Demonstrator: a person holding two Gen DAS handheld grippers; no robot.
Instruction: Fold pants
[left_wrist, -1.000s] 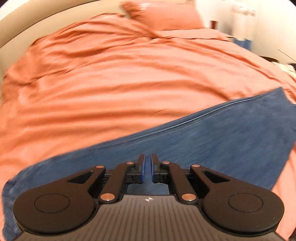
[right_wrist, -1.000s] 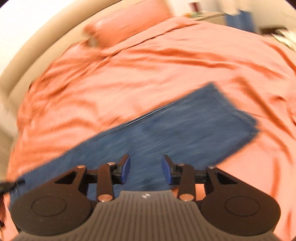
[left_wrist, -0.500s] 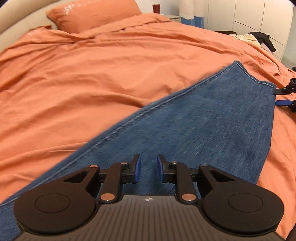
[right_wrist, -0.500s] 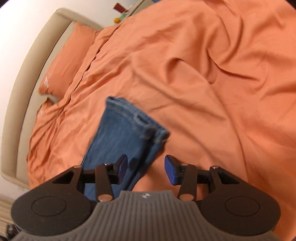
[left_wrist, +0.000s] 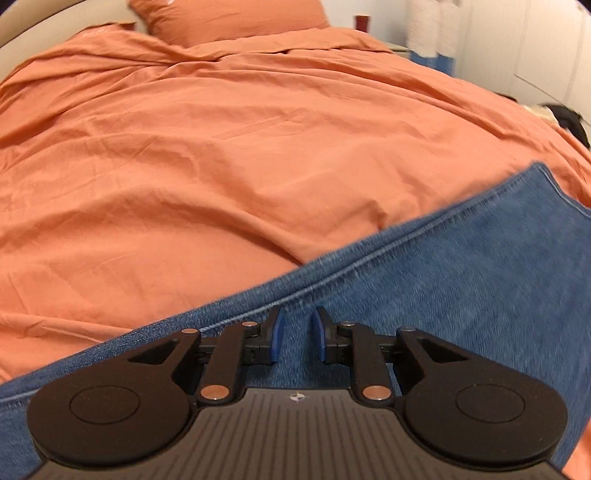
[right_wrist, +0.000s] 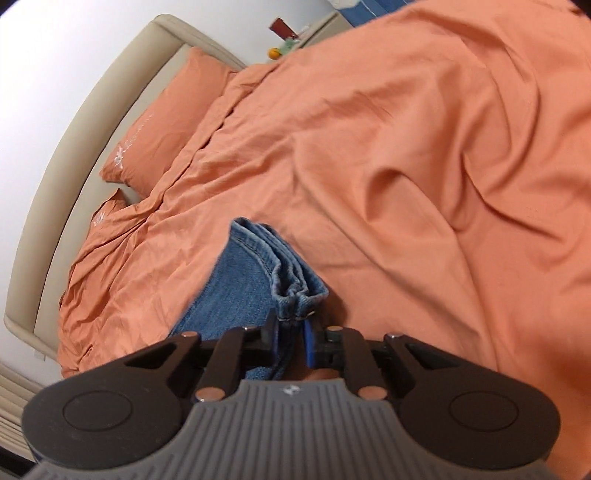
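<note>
right gripper (right_wrist: 291, 338) closing, left gripper (left_wrist: 297, 334) parted

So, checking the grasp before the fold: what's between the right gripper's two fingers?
The right wrist view shows a bunched corner of the jeans between the fingers of the right gripper, whose jaws are closing on it.

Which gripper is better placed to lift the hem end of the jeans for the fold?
Right. The right gripper is closing on the jeans' hem corner; the left gripper only hovers open above flat denim.
</note>
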